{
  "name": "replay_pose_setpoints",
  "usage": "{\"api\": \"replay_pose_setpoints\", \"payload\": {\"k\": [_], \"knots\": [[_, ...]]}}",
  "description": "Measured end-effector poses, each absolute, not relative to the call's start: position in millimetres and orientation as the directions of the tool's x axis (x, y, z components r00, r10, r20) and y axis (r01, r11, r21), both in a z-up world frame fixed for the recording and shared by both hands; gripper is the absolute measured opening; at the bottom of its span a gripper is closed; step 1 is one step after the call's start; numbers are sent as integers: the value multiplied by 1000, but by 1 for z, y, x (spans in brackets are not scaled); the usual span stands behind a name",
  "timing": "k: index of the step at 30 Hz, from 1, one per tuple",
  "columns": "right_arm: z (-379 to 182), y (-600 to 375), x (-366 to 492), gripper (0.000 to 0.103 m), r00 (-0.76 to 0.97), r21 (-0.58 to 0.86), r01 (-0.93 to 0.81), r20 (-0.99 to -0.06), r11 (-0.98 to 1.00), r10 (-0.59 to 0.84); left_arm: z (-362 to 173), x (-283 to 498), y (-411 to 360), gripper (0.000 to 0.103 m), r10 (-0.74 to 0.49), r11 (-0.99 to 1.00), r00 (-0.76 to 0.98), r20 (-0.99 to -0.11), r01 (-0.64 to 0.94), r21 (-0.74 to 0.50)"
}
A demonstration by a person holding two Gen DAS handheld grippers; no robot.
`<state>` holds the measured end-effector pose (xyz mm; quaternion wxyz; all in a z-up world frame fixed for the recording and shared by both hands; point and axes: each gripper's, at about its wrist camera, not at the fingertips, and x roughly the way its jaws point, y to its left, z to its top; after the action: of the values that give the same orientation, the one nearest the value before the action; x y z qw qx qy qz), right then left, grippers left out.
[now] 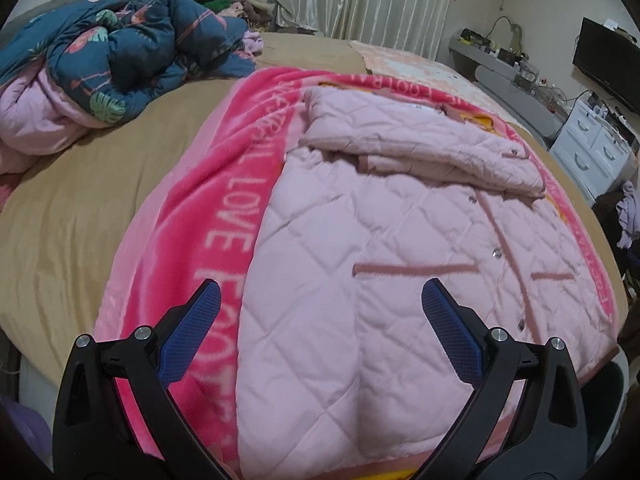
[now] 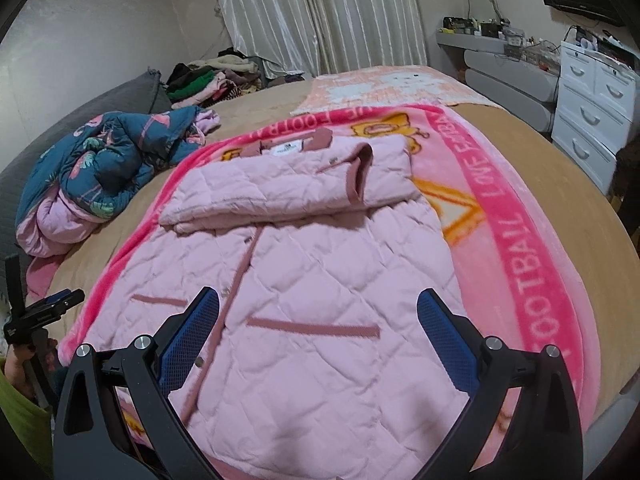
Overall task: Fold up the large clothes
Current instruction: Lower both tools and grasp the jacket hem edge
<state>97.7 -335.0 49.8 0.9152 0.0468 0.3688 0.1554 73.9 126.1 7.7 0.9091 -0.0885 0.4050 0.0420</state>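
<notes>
Right wrist view looks down on a pink quilted jacket (image 2: 304,280) spread front-up on a pink blanket (image 2: 520,248) that covers part of a tan-sheeted bed (image 2: 568,168). Both sleeves lie folded across the chest in a stacked band near the collar, so the first stage of the fold appears done; the long lower body remains flat and unfolded, with the hem nearest the cameras, and the likely remaining work is to bring that hem up toward the collar and tidy the bundle. Above the hem, the right gripper (image 2: 318,316) hovers with jaws spread wide and nothing between them. Left wrist view shows the left gripper (image 1: 320,308) likewise wide and empty, poised over the jacket's near left edge where it meets the blanket. Writing on the blanket reads "LOVE" and "FOOTBALL" in white capitals along its darker pink border, with partial letters repeated on the other sides; a yellow cartoon figure is printed near the jacket's collar. A small white neck label (image 2: 287,149) sits inside the collar, its print too small to read. A crumpled blue quilt (image 2: 116,156) with a flamingo pattern lies well apart on the bed's left side, and a heap of clothes (image 2: 216,76) sits by the curtain.
</notes>
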Motion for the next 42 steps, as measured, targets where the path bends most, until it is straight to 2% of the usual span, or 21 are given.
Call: {"api": "replay_pose_setpoints", "payload": {"k": [11, 17, 19, 24, 29, 42], "knots": [[25, -355, 84, 99, 637, 177, -236, -715, 956, 289, -27, 48, 149, 94, -20, 981, 601, -799, -143, -132], [13, -369, 81, 99, 608, 170, -216, -747, 962, 268, -45, 35, 161, 94, -119, 956, 570, -813, -154, -248], [9, -374, 79, 99, 596, 174, -211, -757, 962, 268, -50, 32, 159, 86, -141, 953, 560, -817, -146, -264], [0, -387, 73, 99, 567, 167, -191, -786, 967, 247, -65, 25, 145, 76, -213, 948, 509, -834, -98, -303], [-9, -395, 67, 99, 509, 194, -199, -817, 961, 270, -78, 25, 124, 77, -212, 961, 474, -854, -60, -272], [-44, -400, 60, 99, 318, 213, -185, -911, 959, 264, -84, 37, 118, 77, -223, 954, 497, -838, -67, -294]]}}
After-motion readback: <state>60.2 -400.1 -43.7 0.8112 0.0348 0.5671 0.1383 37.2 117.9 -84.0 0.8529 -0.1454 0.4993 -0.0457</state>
